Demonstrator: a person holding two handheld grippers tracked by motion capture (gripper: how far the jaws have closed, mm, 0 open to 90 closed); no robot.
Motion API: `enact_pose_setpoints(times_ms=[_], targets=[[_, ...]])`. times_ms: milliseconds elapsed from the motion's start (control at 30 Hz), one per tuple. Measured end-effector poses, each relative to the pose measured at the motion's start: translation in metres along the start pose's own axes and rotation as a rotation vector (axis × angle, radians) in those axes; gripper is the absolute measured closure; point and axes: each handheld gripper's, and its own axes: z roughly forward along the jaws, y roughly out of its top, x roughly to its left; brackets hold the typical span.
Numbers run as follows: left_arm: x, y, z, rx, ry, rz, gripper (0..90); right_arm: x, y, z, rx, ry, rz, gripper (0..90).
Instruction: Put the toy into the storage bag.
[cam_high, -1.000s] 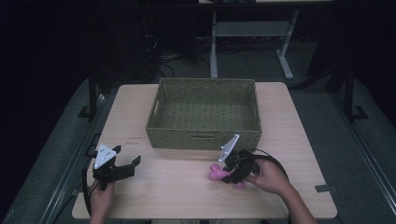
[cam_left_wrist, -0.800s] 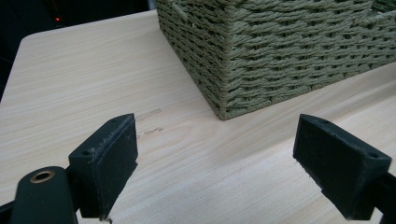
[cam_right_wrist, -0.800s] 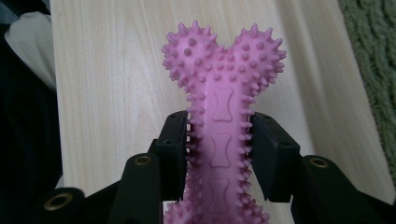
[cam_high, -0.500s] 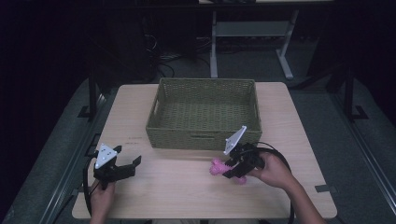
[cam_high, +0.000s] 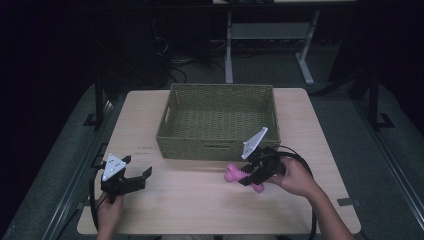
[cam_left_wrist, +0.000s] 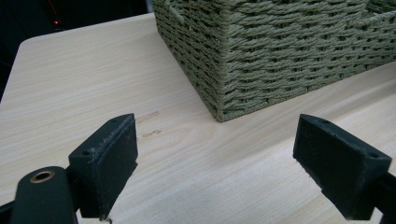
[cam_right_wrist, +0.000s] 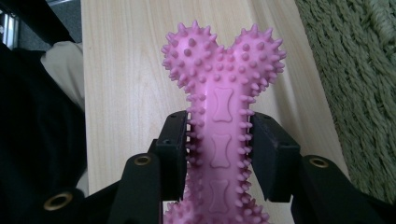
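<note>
Right gripper (cam_high: 245, 176) has lifted the bone (cam_high: 234, 174) slightly off the table (cam_high: 200, 200) since the earlier frame; left gripper (cam_high: 137, 176) unchanged. Dark room, grey floor, white desk frame behind. One pale wood table. One green woven basket (cam_high: 218, 120) at far centre. Two grippers: right clamped on one pink spiked bone, near right of the basket; left wide, holding nothing, near left. No writing readable.

basket (cam_high: 220, 120) mid-table (cam_high: 150, 210) | bone toy (cam_high: 234, 175) before basket, right of centre
</note>
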Motion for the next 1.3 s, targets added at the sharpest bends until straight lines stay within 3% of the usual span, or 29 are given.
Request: enact_pose_setpoints(times_ms=[333,1300], targets=[[0.000,0.000,-0.002,-0.006,0.004,-0.004,13.3,-0.003,0.007,-0.007,-0.036,0.019,-0.001,58.1],[-0.002,0.000,-0.001,-0.009,0.001,0.000,13.3,-0.010,0.029,-0.034,-0.026,-0.004,-0.023,58.1]])
